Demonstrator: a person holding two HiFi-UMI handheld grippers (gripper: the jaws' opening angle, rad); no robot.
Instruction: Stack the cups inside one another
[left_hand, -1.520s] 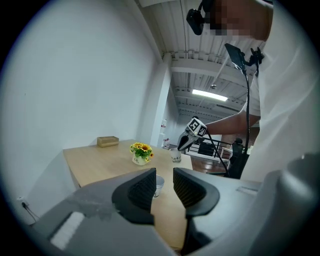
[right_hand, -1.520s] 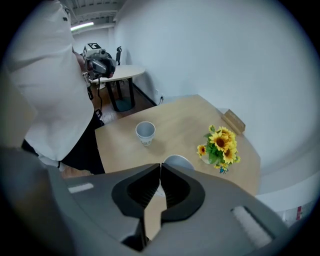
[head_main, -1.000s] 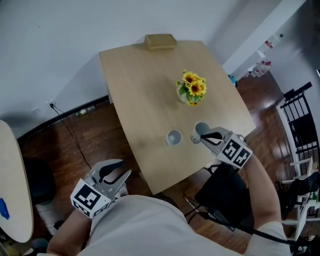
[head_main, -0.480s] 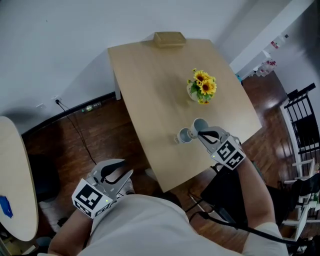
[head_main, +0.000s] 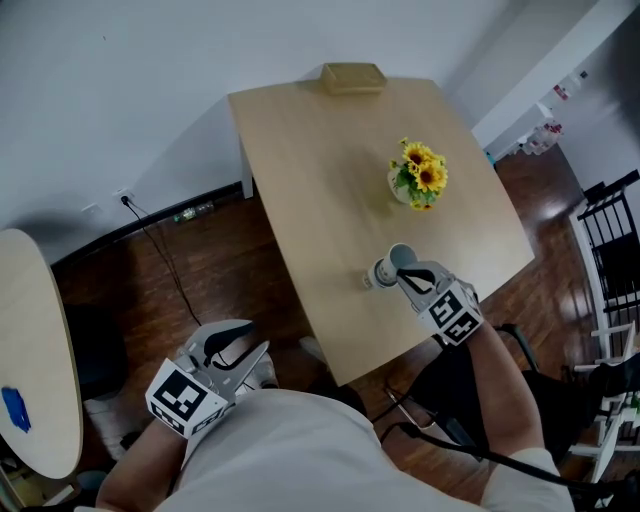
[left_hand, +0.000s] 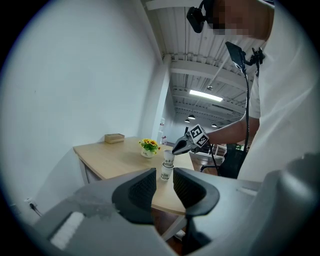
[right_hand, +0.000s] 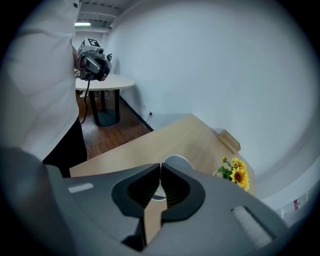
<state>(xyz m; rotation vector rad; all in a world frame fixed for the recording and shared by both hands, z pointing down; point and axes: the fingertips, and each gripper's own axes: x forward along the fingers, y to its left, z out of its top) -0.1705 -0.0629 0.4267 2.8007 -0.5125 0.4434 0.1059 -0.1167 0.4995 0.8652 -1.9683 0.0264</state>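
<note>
Two small pale cups are on the wooden table (head_main: 300, 160). One cup (left_hand: 166, 173) stands near the table's front edge. The other cup (left_hand: 168, 157) hangs straight over it, its base at or just inside the lower rim. My right gripper (head_main: 402, 268) is shut on the upper cup's rim (right_hand: 175, 160), one jaw inside and one outside. In the head view the two cups (head_main: 386, 270) overlap. My left gripper (head_main: 254, 336) hovers off the table over the floor at the lower left, open, with nothing between its fingers.
A vase of sunflowers (head_main: 419, 180) stands behind the cups. A small wooden box (head_main: 352, 76) lies at the table's far edge. A round table (head_main: 30, 370) is at the left, a black chair (head_main: 455, 370) under my right arm, a black rack (head_main: 615, 250) at the right.
The right gripper has carried its cup left and down, from beside the standing cup to directly over it. The left gripper has shifted slightly, still off the table.
</note>
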